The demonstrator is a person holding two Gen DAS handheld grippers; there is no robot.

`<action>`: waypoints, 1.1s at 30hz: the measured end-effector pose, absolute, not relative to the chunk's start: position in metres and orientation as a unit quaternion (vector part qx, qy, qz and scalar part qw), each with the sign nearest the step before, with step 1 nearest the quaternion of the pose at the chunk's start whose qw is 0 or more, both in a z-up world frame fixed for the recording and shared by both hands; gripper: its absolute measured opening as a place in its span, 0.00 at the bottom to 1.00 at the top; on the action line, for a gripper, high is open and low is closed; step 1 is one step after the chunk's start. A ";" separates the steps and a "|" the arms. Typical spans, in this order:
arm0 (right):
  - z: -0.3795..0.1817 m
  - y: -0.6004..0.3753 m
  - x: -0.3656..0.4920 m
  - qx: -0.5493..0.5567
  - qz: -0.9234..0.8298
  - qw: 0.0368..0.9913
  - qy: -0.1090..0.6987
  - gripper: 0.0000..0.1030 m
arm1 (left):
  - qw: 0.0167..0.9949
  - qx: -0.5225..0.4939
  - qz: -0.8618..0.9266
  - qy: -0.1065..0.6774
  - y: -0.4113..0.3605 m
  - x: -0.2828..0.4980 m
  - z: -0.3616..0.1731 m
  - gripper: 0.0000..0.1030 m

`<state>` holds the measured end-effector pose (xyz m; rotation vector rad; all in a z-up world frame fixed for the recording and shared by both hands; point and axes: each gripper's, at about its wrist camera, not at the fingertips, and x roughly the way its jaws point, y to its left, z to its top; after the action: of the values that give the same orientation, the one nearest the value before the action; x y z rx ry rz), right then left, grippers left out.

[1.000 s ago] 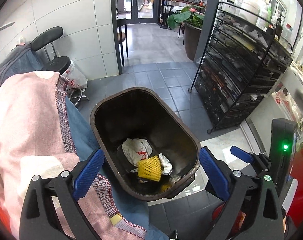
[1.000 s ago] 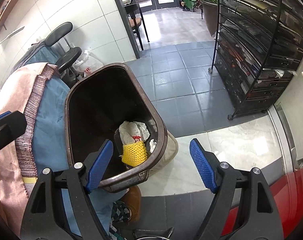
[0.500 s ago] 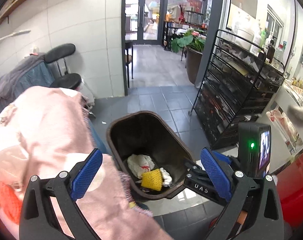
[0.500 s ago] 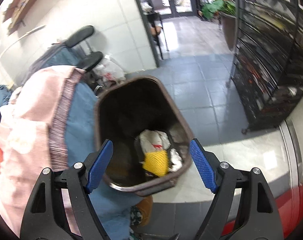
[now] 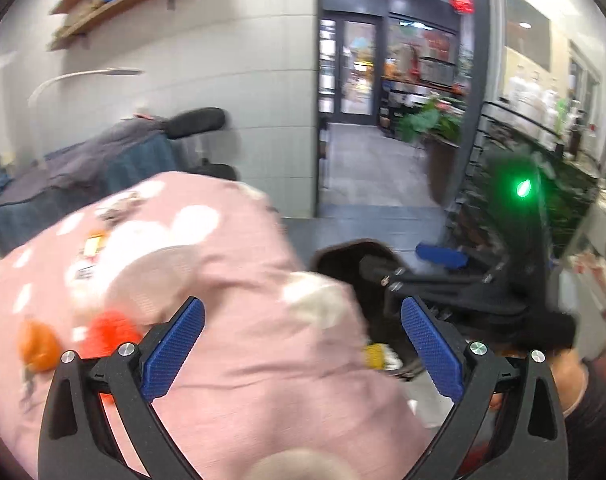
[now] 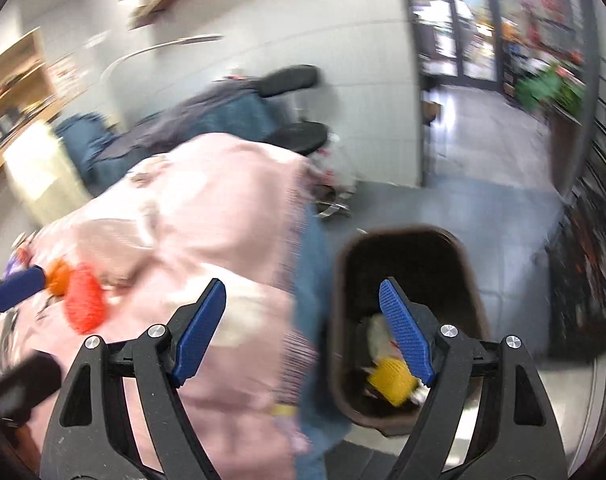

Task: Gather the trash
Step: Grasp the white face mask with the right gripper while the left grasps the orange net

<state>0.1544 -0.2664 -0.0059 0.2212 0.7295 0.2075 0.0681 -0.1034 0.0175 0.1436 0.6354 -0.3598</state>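
Both views are smeared with motion blur. In the left wrist view the left gripper (image 5: 301, 340) has its blue-padded jaws spread wide with nothing between them; they hang over a pink tablecloth (image 5: 231, 280) printed with white patches. On that cloth, to the left of the jaws, lie a red foam fruit net (image 5: 111, 330) and, beside it, a small orange object (image 5: 37, 346) too blurred to name. Beyond the cloth's right edge only a dark part of the brown trash bin (image 5: 343, 256) shows, and the right gripper (image 5: 441, 256) crosses in front of it, with a green light (image 5: 522, 189) glowing on the device above.

In the right wrist view the right gripper (image 6: 303, 330) also stands wide apart and empty. Its left pad lies over the pink cloth and its right pad over the mouth of the bin (image 6: 337, 320), which stands on the tiled floor (image 6: 483, 208) just beside a blue cloth (image 6: 309, 248) hanging under the pink one. Inside the bin, at the bottom, are a yellow foam net (image 6: 389, 380) and crumpled white paper or plastic (image 6: 377, 334) touching it. The red net (image 6: 85, 302) and the orange object (image 6: 59, 274) lie on the cloth at far left, well apart from the bin, with one blue pad of the left gripper (image 6: 17, 288) just beside them. Behind the table stands a black chair (image 6: 299, 136) draped with dark clothing, against a white tiled wall (image 6: 343, 28).
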 end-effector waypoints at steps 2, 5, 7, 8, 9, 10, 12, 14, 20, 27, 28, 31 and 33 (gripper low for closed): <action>0.005 -0.246 0.160 0.092 0.136 0.924 0.347 0.76 | 0.935 0.073 -0.153 0.312 -0.088 0.066 0.014 0.94; 0.018 -0.214 0.169 0.059 0.180 0.922 0.337 0.76 | 0.937 0.062 -0.120 0.321 -0.061 0.067 0.009 0.94; 0.023 -0.190 0.175 0.033 0.209 0.919 0.333 0.76 | 0.938 0.046 -0.104 0.328 -0.044 0.068 0.006 0.94; 0.024 -0.179 0.178 0.021 0.220 0.917 0.331 0.76 | 0.938 0.040 -0.095 0.331 -0.036 0.070 0.005 0.94; 0.025 -0.169 0.182 0.011 0.226 0.916 0.332 0.76 | 0.938 0.035 -0.084 0.334 -0.029 0.071 0.003 0.94; 0.025 -0.159 0.186 0.001 0.232 0.914 0.334 0.76 | 0.938 0.032 -0.076 0.338 -0.020 0.071 0.000 0.94; 0.025 -0.143 0.196 -0.009 0.246 0.909 0.338 0.76 | 0.936 0.023 -0.064 0.347 -0.005 0.075 -0.004 0.94; 0.026 -0.125 0.202 -0.030 0.263 0.905 0.334 0.76 | 0.933 0.013 -0.058 0.354 0.005 0.077 -0.008 0.94; 0.032 -0.082 0.203 -0.126 0.318 0.888 0.308 0.76 | 0.926 0.006 -0.037 0.375 0.034 0.083 -0.020 0.94; 0.003 -0.064 0.207 -0.189 0.323 0.857 0.355 0.15 | 0.915 -0.007 -0.036 0.401 0.046 0.098 -0.030 0.94; -0.001 -0.065 0.204 -0.187 0.326 0.854 0.360 0.12 | 0.913 -0.010 -0.038 0.405 0.046 0.100 -0.032 0.94; -0.006 -0.071 0.195 -0.179 0.327 0.854 0.362 0.07 | 0.908 -0.010 -0.040 0.417 0.044 0.104 -0.036 0.94; -0.003 -0.076 0.187 -0.169 0.325 0.860 0.356 0.05 | 0.906 -0.007 -0.040 0.422 0.041 0.108 -0.038 0.94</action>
<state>0.1874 -0.0763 -0.0029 -0.3551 0.7474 0.6822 0.1079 0.0407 -0.0375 -0.0138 0.8715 -0.0832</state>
